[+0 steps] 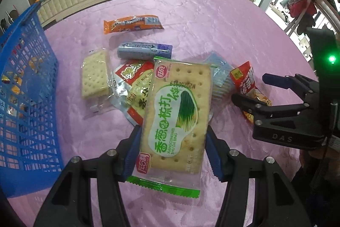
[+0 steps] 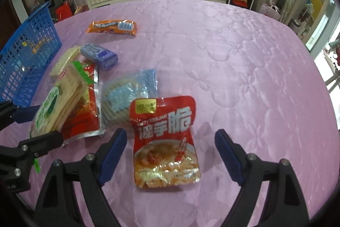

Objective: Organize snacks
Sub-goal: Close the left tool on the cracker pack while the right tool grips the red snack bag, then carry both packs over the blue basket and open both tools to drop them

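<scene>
Left wrist view: the left tool [image 1: 173, 146] pinches a green-labelled cracker packet [image 1: 176, 114] by its long edges, the packet raised above the pink bench [image 1: 212, 24]. Beyond it lie a red-and-yellow pouch [image 1: 136, 86], a plain cracker pack [image 1: 94, 76], a purple gum pack [image 1: 144, 50] and an orange bar [image 1: 132, 24]. A blue basket [image 1: 27, 86] stands at the left.

Right wrist view: the right tool [image 2: 170, 152] is spread wide, its fingers either side of a red konjac pouch [image 2: 165, 142] lying flat on the bench, pads clear of it. A pale blue packet [image 2: 127, 95] lies just behind.
</scene>
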{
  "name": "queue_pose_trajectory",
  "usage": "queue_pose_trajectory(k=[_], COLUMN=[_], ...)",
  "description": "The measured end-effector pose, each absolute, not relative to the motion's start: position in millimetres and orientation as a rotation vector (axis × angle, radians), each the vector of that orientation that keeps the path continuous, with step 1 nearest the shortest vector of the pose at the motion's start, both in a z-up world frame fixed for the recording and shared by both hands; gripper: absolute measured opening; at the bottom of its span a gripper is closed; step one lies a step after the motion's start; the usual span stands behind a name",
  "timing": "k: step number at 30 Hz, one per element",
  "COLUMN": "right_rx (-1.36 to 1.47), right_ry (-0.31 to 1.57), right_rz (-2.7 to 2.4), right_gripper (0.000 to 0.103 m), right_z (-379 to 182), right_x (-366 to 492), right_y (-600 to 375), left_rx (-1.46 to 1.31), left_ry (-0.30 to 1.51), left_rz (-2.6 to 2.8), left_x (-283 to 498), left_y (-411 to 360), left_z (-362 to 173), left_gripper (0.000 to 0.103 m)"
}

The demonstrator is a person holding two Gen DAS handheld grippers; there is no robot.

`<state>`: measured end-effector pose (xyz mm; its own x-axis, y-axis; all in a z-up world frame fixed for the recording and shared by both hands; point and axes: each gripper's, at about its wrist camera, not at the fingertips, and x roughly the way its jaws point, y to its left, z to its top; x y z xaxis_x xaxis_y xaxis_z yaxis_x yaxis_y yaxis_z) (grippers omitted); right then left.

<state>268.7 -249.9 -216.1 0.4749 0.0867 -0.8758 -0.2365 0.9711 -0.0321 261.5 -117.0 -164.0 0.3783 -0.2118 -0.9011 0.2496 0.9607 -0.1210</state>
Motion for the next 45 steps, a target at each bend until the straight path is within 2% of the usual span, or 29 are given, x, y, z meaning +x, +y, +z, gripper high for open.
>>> queue_pose_trajectory(k=[3,5,7,10,12,13,20,26,45], right_rx=[-0.187,-0.193,-0.199,-0.206,-0.189,-0.178,-0.145,-0.104,-0.075], right_ry=[1.059,1.053,1.045,1.044,1.047,1.053,1.006,0.953,0.827], right_rz=[0.204,0.21,0.217,0.235,0.27,0.284,0.313,0.343,0.517], right_gripper=[0.074,0.062,0.061,0.054,0.043,0.03,0.03,0.03,0.03], right_z=[-220,-219,-219,-217,-214,-212,-178,-138,-53], right_x=[269,268,266,262,257,255,227,203,158], right_y=[-250,-250,-251,-250,-248,-247,-239,-229,-142], left_rx=[0.034,0.033,0.027,0.031,0.033,0.032,0.004,-0.025,-0.115], left_ry=[1.143,1.144,1.149,1.151,1.149,1.147,1.109,1.042,0.913], left_rz=[-0.295,-0.291,-0.289,-0.29,-0.289,-0.288,-0.287,-0.275,-0.145], left_x=[260,260,260,260,259,258,240,218,153], left_y=[-115,-115,-115,-117,-118,-118,-111,-96,-6], left_z=[-162,-162,-163,-163,-162,-161,-139,-101,-3], left_gripper=[0.055,0.055,0.055,0.055,0.055,0.055,0.055,0.055,0.055])
